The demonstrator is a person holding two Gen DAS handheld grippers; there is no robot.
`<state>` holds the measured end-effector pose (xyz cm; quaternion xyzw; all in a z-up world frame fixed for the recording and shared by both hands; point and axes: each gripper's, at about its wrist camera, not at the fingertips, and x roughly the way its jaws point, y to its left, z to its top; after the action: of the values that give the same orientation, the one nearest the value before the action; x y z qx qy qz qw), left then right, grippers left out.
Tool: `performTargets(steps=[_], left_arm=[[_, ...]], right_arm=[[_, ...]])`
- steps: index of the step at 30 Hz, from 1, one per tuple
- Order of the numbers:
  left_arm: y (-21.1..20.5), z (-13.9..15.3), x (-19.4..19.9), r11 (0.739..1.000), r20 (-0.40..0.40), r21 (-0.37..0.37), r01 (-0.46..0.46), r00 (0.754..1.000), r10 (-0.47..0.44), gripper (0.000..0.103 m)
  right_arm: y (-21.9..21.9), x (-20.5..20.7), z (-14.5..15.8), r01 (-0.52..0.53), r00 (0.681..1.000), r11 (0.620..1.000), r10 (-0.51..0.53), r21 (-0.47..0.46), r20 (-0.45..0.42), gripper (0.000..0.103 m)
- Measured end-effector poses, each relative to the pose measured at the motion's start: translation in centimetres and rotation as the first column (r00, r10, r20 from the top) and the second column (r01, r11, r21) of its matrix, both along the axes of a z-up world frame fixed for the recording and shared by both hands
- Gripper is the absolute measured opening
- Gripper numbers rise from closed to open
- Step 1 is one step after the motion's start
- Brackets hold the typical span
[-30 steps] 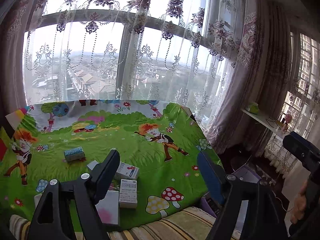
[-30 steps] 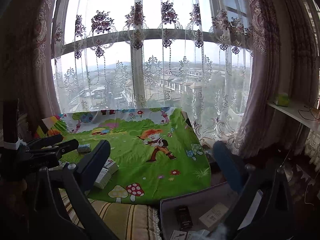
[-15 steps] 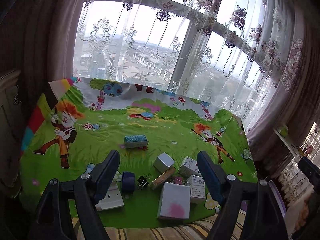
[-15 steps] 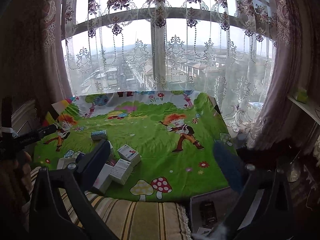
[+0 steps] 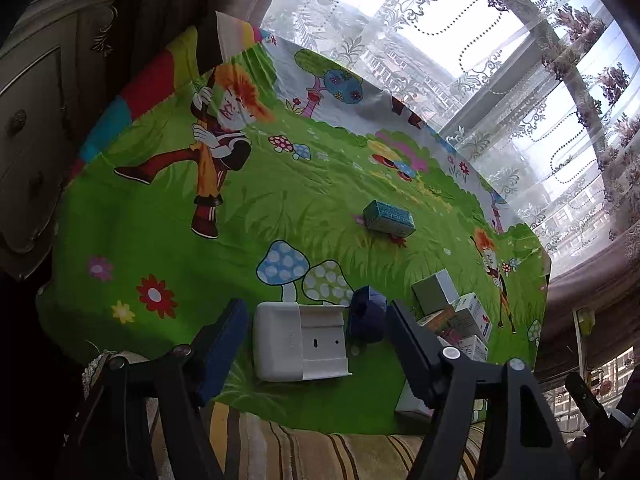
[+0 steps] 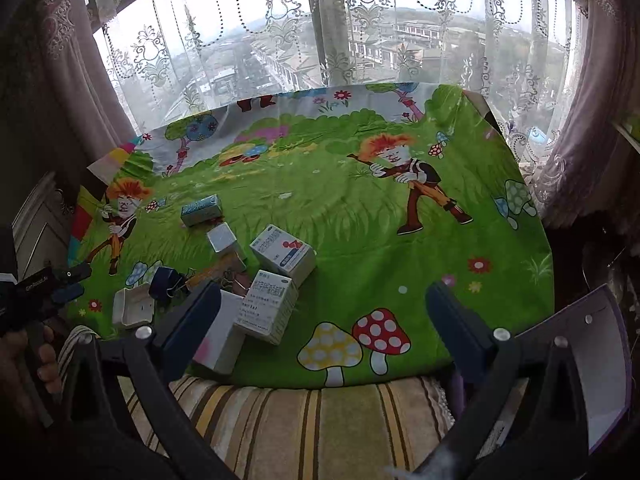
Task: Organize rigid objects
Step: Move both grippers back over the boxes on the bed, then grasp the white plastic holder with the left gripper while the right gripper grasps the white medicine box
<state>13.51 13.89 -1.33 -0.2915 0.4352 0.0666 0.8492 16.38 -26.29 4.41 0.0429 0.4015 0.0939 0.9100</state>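
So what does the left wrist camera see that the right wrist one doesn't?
Only the left wrist view shows the carved cabinet beside the table.

Only the right wrist view shows the storage box at the table's right edge and a hand holding the left gripper.

Both show the white tray, the dark blue clip, the teal box and the green tablecloth.
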Motion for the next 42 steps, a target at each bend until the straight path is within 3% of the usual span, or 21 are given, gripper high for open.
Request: performTargets(steps=[5, 14, 18, 24, 29, 32, 36, 41, 42], left_arm=[[0.6, -3.5, 0.9, 0.999, -0.130, -0.050, -0.007, 0.991, 0.000, 0.068], [-0.6, -5.5, 2.2, 0.999, -0.230, 0.000, 0.048, 0.972, -0.047, 0.067], [-1.4, -5.9, 2.7, 0.996, -0.258, 0.026, 0.090, 0.963, -0.080, 0.064], [-2.0, -5.9, 3.0, 0.991, -0.272, 0.077, 0.110, 0.958, -0.085, 0.059], [-2.5, -5.9, 3.1, 0.986, -0.278, 0.109, 0.127, 0.956, -0.092, 0.040], [-2.6, -5.8, 3.0, 0.986, -0.272, 0.106, 0.130, 0.957, -0.097, 0.039], [-2.7, -5.8, 2.9, 0.987, -0.257, 0.096, 0.130, 0.961, -0.102, 0.039], [-2.9, -5.5, 2.6, 0.987, -0.236, 0.092, 0.133, 0.966, -0.108, 0.039], [-2.9, -5.4, 2.5, 0.987, -0.231, 0.091, 0.132, 0.967, -0.108, 0.039]], right_arm=[[1.9, 1.6, -2.3, -0.022, 0.997, 1.000, 0.021, -0.012, -0.073, 0.103], [4.2, 3.7, -4.6, -0.032, 0.987, 0.999, 0.028, -0.025, -0.156, 0.101], [5.2, 4.7, -5.8, -0.040, 0.977, 0.999, 0.032, -0.034, -0.209, 0.095], [6.5, 5.8, -7.5, -0.048, 0.959, 0.999, 0.039, -0.024, -0.280, 0.092], [7.1, 6.3, -8.0, -0.048, 0.956, 0.998, 0.037, -0.032, -0.292, 0.091], [7.6, 6.8, -8.3, -0.046, 0.954, 0.998, 0.031, -0.045, -0.298, 0.090], [7.6, 7.1, -9.0, -0.030, 0.951, 0.997, 0.009, -0.064, -0.310, 0.077], [7.3, 7.4, -9.5, -0.025, 0.946, 0.999, 0.008, -0.048, -0.324, 0.074], [7.3, 7.3, -9.5, -0.022, 0.948, 0.998, 0.005, -0.051, -0.320, 0.067]])
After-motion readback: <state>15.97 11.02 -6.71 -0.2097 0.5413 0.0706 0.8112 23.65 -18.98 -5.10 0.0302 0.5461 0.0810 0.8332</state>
